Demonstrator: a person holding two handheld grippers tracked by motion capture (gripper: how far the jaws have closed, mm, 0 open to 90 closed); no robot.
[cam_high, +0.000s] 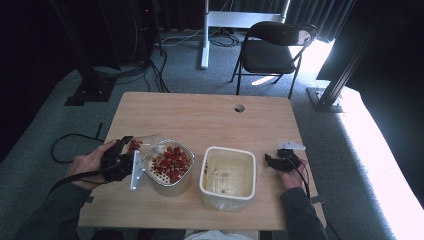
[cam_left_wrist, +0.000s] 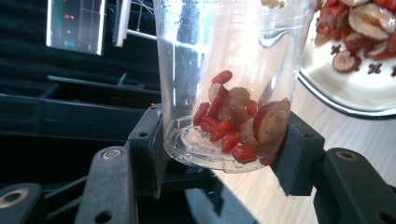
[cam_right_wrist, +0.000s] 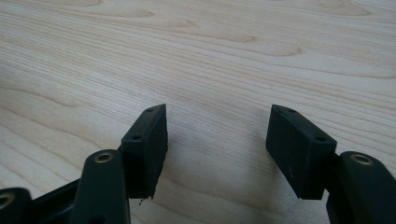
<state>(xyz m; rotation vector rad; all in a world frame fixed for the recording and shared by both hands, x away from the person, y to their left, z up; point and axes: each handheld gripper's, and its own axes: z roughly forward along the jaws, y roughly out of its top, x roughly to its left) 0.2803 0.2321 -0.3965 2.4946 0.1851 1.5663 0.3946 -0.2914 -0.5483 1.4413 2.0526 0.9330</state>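
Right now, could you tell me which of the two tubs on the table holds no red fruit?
The white square tub right of centre; the clear strainer tub beside it is heaped with red pieces.

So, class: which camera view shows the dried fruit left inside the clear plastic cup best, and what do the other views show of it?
The left gripper view: the clear plastic cup is close up between the left tongs, with red berries and date slices at its bottom. The high view shows the cup small and tipped toward the strainer bowl. The right gripper view looks at bare table.
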